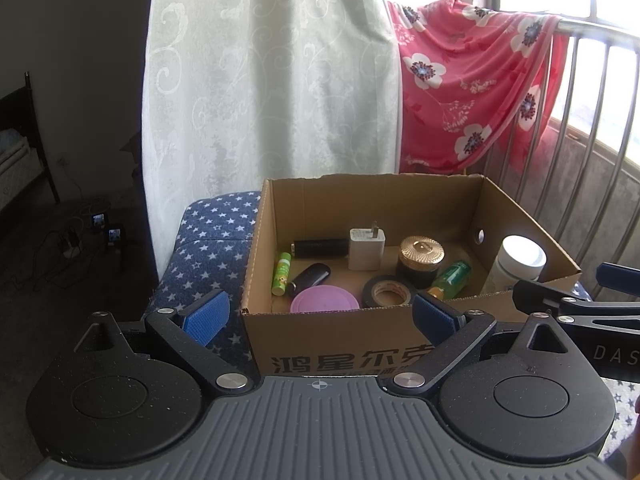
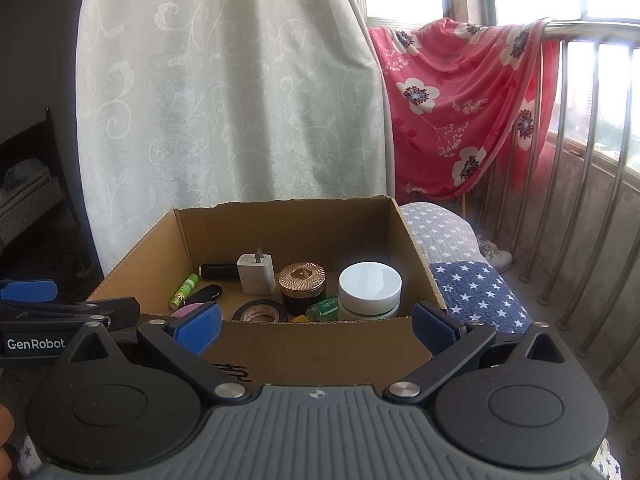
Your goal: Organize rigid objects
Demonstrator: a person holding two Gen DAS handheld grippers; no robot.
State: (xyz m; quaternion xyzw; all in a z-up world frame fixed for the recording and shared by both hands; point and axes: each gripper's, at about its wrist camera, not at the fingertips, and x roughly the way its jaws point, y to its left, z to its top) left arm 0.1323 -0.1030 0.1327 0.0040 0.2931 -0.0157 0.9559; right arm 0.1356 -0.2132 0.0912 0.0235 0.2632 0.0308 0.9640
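Note:
An open cardboard box (image 1: 340, 332) (image 2: 320, 344) sits on a blue star-print cushion (image 1: 208, 248). Inside lie a white charger plug (image 1: 366, 249) (image 2: 256, 274), a gold-lidded black jar (image 1: 420, 260) (image 2: 302, 286), a white-lidded jar (image 1: 518, 262) (image 2: 370, 290), a black tape roll (image 1: 388, 291) (image 2: 260, 311), a pink lid (image 1: 324, 299), a green tube (image 1: 282, 268) (image 2: 183, 291), a green bottle (image 1: 450, 278) and a black cylinder (image 1: 320, 247). My left gripper (image 1: 320, 316) is open and empty before the box's near wall. My right gripper (image 2: 318, 328) is open and empty, also before the near wall.
A pale patterned curtain (image 1: 272, 80) hangs behind the box. A red floral cloth (image 1: 472, 80) drapes over a metal railing (image 1: 592, 120) at right. Cables and small devices (image 1: 92, 232) lie on the dark floor at left. A white shoe (image 2: 496, 256) lies by the railing.

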